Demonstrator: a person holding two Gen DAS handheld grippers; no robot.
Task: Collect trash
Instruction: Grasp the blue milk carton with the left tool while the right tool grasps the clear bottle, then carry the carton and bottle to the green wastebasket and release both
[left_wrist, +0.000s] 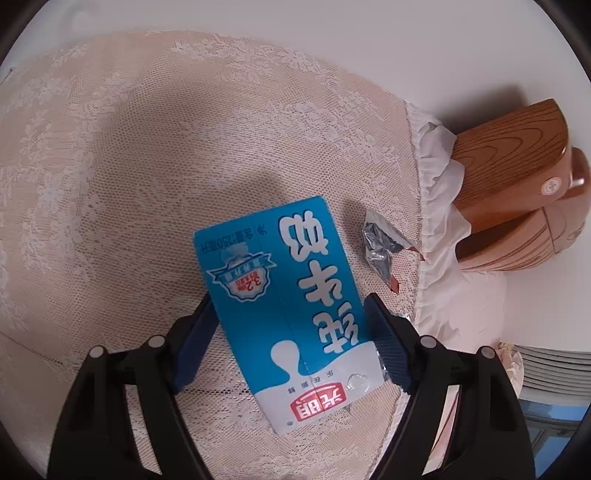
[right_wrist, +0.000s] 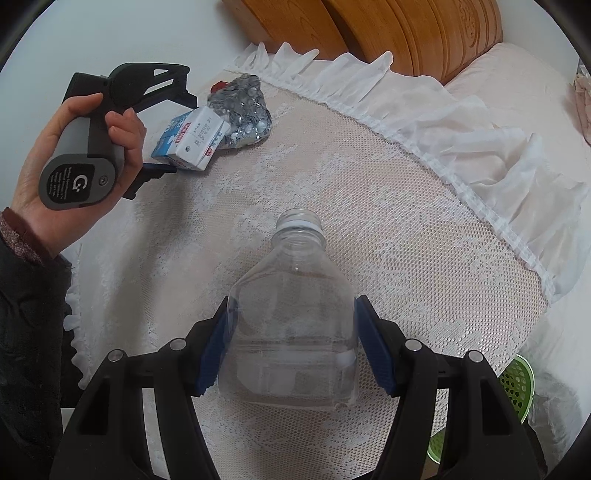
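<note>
Left gripper (left_wrist: 291, 332) has its blue pads on either side of a blue & white milk carton (left_wrist: 284, 295), squeezing it at the long sides. Carton is upside down in the left wrist cam, printed face up, over the lace tablecloth (left_wrist: 147, 166). From the right wrist cam the same carton (right_wrist: 192, 142) looks tilted, w/ one end up off the cloth, and the person's left hand (right_wrist: 74, 147) is wrapped around the gripper handle.

Just beside the carton is a crumpled silver foil wrapper (left_wrist: 380, 247), lying on the cloth near the frilly white edge (left_wrist: 439, 206). In the right cam the wrapper (right_wrist: 242, 110) sits right behind the carton, maybe touching it, can't tell for sure.

Right gripper (right_wrist: 291, 339) is clamped on a clear plastic bottle (right_wrist: 291, 317), no cap, neck pointing away from the cam. Pads press the bottle's two sides at the lower body.

Other stuff: wooden headboard (right_wrist: 388, 33) behind the table, and a green mesh basket (right_wrist: 517, 384) down at the right edge, mostly hidden by the gripper.
</note>
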